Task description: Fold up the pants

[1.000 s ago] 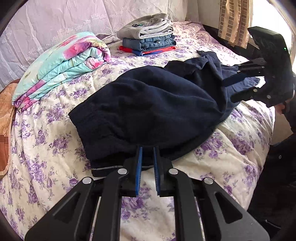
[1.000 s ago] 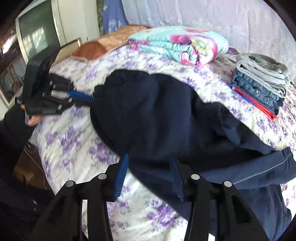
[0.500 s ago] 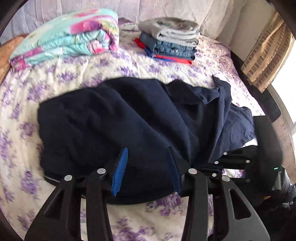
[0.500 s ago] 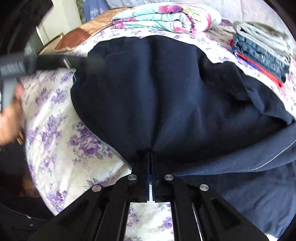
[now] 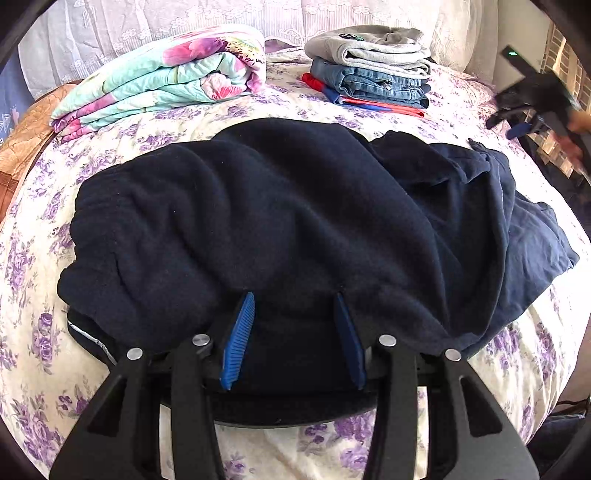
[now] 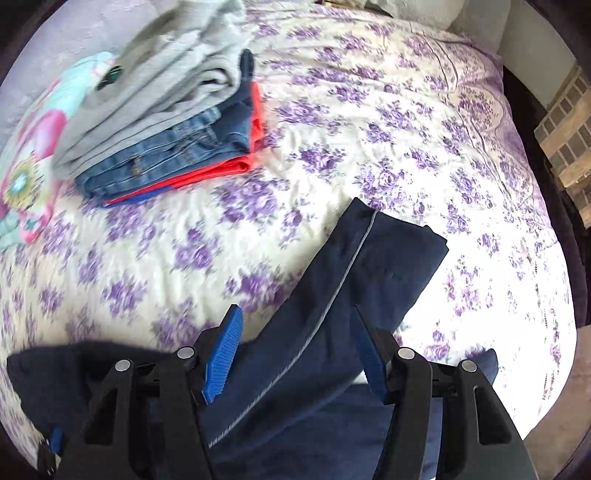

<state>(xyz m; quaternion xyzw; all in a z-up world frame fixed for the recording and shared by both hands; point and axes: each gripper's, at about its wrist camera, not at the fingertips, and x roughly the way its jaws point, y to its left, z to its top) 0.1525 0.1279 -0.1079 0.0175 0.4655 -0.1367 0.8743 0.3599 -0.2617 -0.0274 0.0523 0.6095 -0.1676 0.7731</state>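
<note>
In the left wrist view, a folded flowery blanket (image 5: 162,74) lies at the far left of the bed (image 5: 33,258), near the lace curtain (image 5: 92,33). To the right of it stands a stack of folded clothes (image 5: 369,70): grey on top, jeans under it, red at the bottom. The dark blue pants (image 5: 280,221) lie in the middle of the bed, bunched and partly folded over, with the thinner leg part spreading to the right edge. The left gripper (image 5: 293,332) is released, its blue pads wide apart over the near edge of the pants, and nothing is held between them. At the far right, the right gripper (image 5: 532,107) is in the air above the bed corner, blurred.

In the right wrist view, the stack of clothes (image 6: 162,122) is at the upper left. One pants leg (image 6: 369,273) with a pale side stripe lies on the flowery sheet (image 6: 406,110) and runs between the fingers of the right gripper (image 6: 297,350). This gripper is also released; its pads stand apart on both sides of the leg.
</note>
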